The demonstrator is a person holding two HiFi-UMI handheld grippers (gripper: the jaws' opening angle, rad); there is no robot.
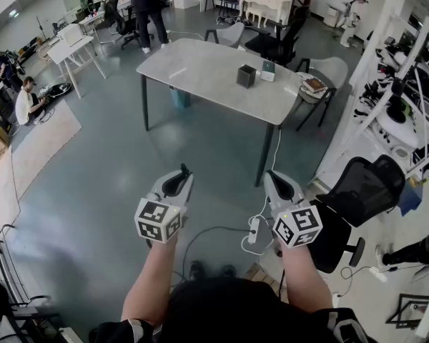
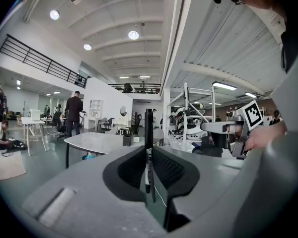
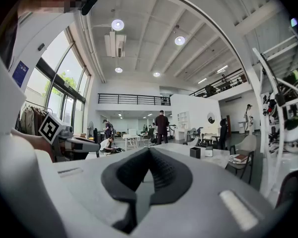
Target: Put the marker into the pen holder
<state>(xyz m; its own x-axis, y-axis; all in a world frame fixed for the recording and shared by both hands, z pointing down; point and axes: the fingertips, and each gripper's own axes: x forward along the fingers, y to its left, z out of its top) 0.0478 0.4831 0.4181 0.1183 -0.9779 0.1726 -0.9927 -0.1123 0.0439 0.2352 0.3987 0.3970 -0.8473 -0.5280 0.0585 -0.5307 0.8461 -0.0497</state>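
The marker [image 2: 148, 152] is pinched between the jaws of the left gripper [image 1: 179, 183], which are closed on its barrel. It is well apart from the pen holder [image 1: 246, 76], a small dark box standing on the pale table [image 1: 200, 70] across the floor. The right gripper [image 1: 280, 186] has its jaws together with nothing between them. The step in hand looks like the carry. To do it well, the person should keep the pinch firm while closing in on the table. Then the left gripper should come over the holder's open top and tip so that the free end goes in first, letting go only once that end is inside. The right gripper could steady the holder. The marker's long axis runs along the jaws' gap. Its dark end sticks out past the jaw tips, pointing ahead toward the table.
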